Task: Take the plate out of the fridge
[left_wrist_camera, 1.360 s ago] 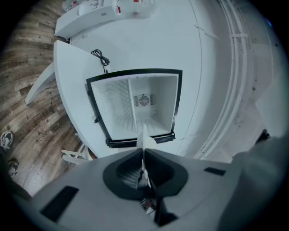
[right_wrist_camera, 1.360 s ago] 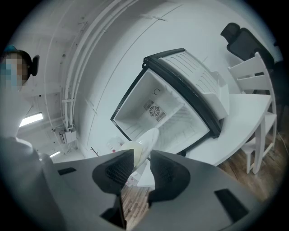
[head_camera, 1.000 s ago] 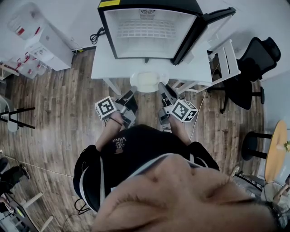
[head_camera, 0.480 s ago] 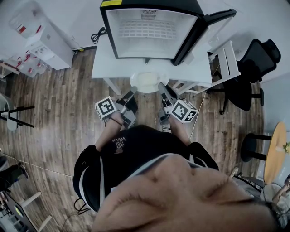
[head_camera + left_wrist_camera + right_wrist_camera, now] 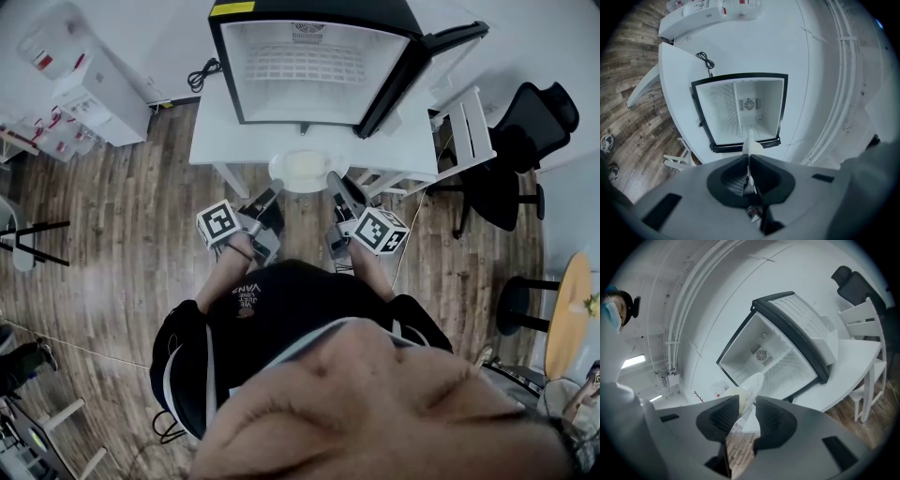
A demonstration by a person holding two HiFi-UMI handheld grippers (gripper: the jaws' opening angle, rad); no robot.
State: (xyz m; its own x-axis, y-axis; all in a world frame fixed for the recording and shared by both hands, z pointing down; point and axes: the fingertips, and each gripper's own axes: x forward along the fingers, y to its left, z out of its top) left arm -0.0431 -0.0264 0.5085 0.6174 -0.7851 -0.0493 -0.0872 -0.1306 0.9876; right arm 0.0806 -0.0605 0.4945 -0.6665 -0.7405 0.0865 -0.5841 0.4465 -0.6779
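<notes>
Hanging out in front of the open fridge (image 5: 309, 70), the pale plate (image 5: 305, 169) is clear of the cabinet and sits over the front edge of the white table (image 5: 211, 131), pinched from both sides. On its left rim the left gripper (image 5: 276, 189) has its jaws drawn almost together, clamped on the thin edge. On the right rim the right gripper (image 5: 332, 178) stands wider, pads either side of the rim and bearing on it, with the fridge door (image 5: 417, 61) swung out to the right.
</notes>
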